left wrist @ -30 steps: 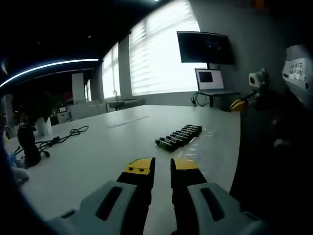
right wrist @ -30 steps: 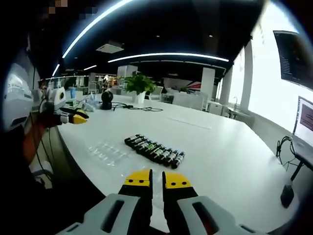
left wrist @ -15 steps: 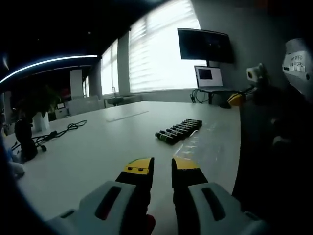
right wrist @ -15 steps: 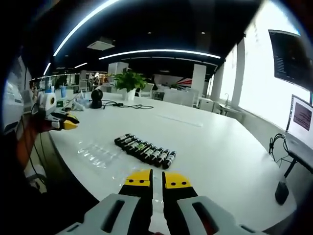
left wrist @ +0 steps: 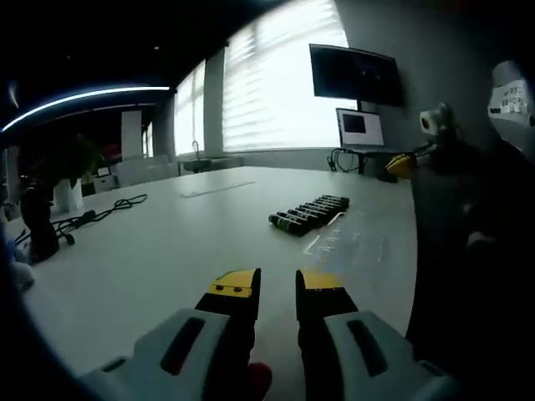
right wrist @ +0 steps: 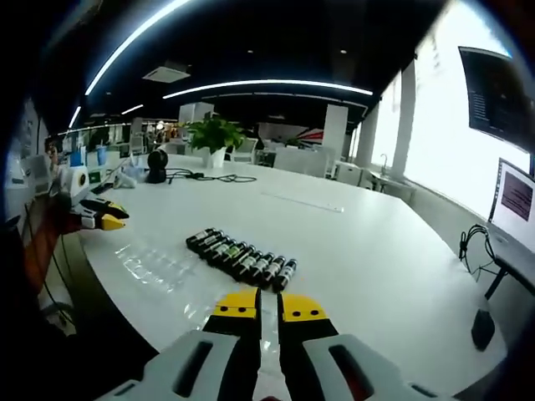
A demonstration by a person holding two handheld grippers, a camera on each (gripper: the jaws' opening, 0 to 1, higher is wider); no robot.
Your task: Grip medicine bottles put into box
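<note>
A row of several small dark medicine bottles (left wrist: 309, 214) lies side by side on the white table (left wrist: 167, 251); in the right gripper view the same bottles (right wrist: 242, 257) lie ahead of my jaws. Beside them lies a clear plastic box tray (left wrist: 351, 242), (right wrist: 155, 266), hard to make out. My left gripper (left wrist: 277, 282) hovers above the table short of the bottles, its yellow-tipped jaws a narrow gap apart with nothing between them. My right gripper (right wrist: 269, 306) is shut and empty, over the table's near edge. Each gripper shows far off in the other's view: left (right wrist: 99, 217), right (left wrist: 405, 164).
A wall screen (left wrist: 351, 73) and a laptop (left wrist: 359, 129) stand beyond the table. Cables (left wrist: 92, 215) and a black device (left wrist: 38, 221) lie on its far side. A potted plant (right wrist: 213, 134) and desk clutter (right wrist: 79, 167) sit at the far edge.
Both views have drifted slightly, the bottles shifting a little in each. My left gripper's jaws have parted a bit wider. The right jaws stay shut.
</note>
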